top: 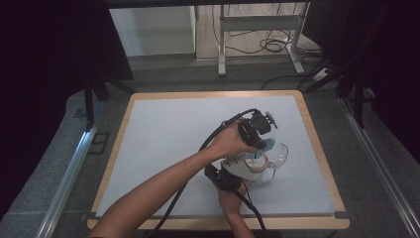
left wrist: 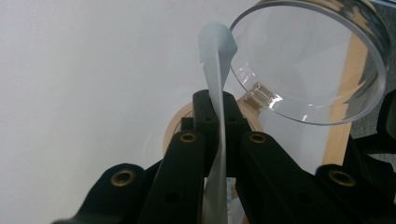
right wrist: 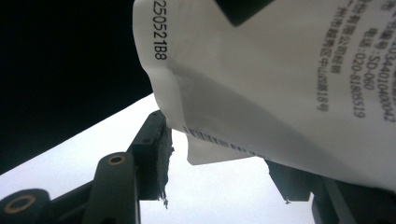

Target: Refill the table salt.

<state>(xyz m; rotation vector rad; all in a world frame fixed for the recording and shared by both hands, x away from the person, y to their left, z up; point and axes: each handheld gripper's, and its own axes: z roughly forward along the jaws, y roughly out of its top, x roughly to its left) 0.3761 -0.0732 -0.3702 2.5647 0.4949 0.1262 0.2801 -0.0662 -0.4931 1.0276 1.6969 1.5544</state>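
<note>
My left gripper [left wrist: 219, 105] is shut on a thin pale blue wipe [left wrist: 215, 51] that stands up from between its jaws. In the high view that gripper [top: 261, 144] is right of the mat's centre, and the wipe [top: 268, 145] shows at its tip. Just beyond lies a clear round container [left wrist: 317, 60], tipped on its side [top: 280, 153]. Behind the jaws is a beige ring [left wrist: 172, 133]. My right gripper [right wrist: 219, 154] is half closed on a white printed packet [right wrist: 280, 79]; the packet hides its right jaw. A hand holds this gripper [top: 250, 167] directly below the left one.
A white mat with a wooden border [top: 173, 148] covers the table. Its wooden edge [left wrist: 343, 107] runs close behind the container. Black cables [top: 173, 208] trail from both grippers toward the near edge. Metal frame legs [top: 257, 29] stand beyond the table.
</note>
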